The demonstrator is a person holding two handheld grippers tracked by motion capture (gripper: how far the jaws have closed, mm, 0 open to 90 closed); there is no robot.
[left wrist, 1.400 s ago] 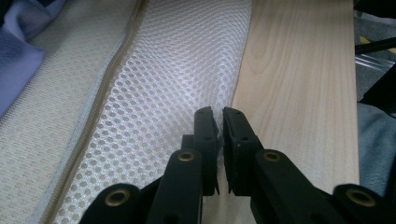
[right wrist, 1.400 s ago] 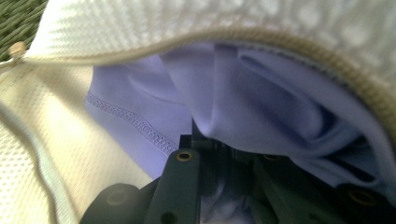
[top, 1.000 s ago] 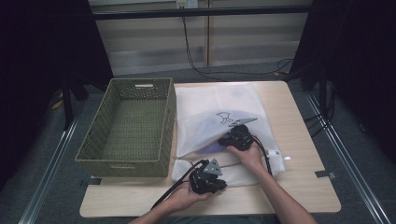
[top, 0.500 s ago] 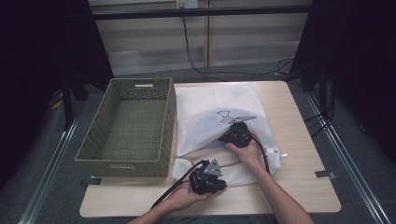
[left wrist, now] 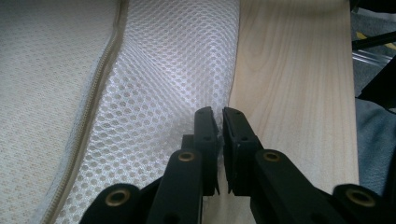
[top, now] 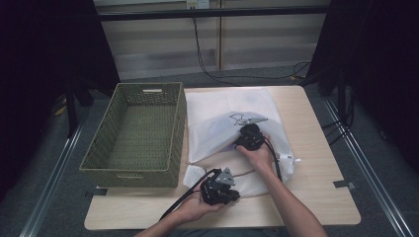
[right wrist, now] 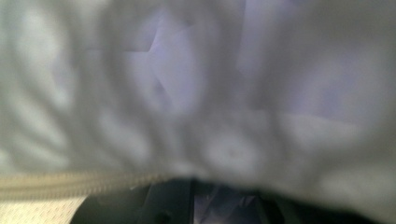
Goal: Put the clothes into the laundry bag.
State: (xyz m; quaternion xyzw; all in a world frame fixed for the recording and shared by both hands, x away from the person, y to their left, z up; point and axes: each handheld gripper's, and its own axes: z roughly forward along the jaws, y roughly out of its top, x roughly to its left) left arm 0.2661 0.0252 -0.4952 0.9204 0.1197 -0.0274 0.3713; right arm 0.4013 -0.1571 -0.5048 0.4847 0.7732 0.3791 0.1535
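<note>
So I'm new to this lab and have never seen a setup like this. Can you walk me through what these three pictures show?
A person sits at a wooden table and holds a hand-held tool with two black jaws in each hand. One picture comes from a camera above, looking down. The other two come from small cameras riding on each tool.

On the table lie an empty woven basket and a white mesh laundry bag with a zipper.

The left tool is pinching the edge of the mesh bag, jaws shut on it. The right tool is pushed in under the bag's fabric, so its own picture is a blur of white cloth. Its jaws have just been opening; whether anything is between them I cannot tell.
</note>
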